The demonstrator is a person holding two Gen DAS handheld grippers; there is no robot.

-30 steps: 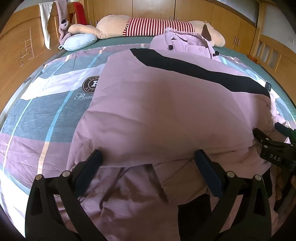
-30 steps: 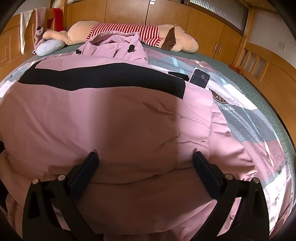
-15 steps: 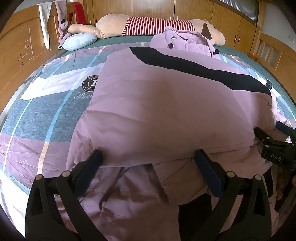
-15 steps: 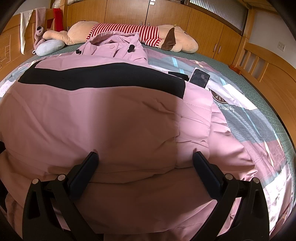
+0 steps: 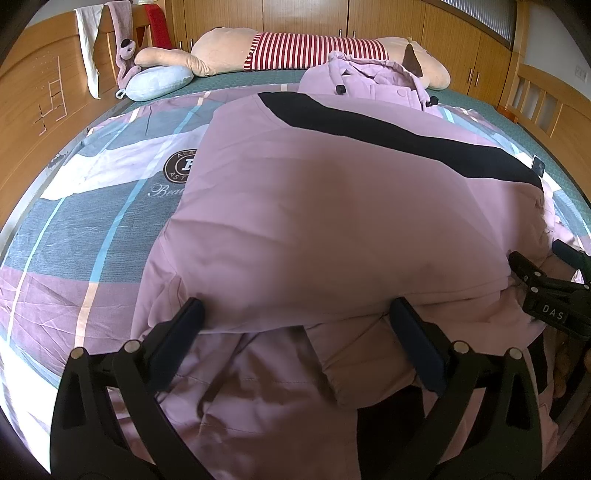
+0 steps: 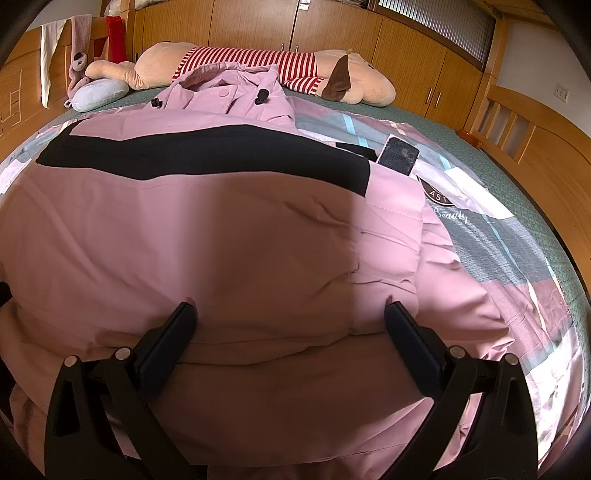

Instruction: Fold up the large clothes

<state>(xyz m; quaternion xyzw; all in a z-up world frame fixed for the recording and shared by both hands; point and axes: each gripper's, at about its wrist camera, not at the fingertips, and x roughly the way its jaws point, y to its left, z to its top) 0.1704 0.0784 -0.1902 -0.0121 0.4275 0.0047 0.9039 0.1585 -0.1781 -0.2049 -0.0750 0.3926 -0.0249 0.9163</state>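
A home bedroom: a bed (image 5: 92, 229) with patterned bedding, a plush toy (image 6: 258, 66) and wooden wardrobes (image 6: 251, 26) behind.

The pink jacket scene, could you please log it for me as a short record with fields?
garment: pink jacket with a black band, spread on the bed, hood toward the headboard
surface: patterned bedsheet
left gripper: jaws wide open at the jacket's near hem, gripping nothing
right gripper: jaws wide open at the same hem, gripping nothing
background: striped plush toy, blue pillow
beside jacket: dark phone-like object
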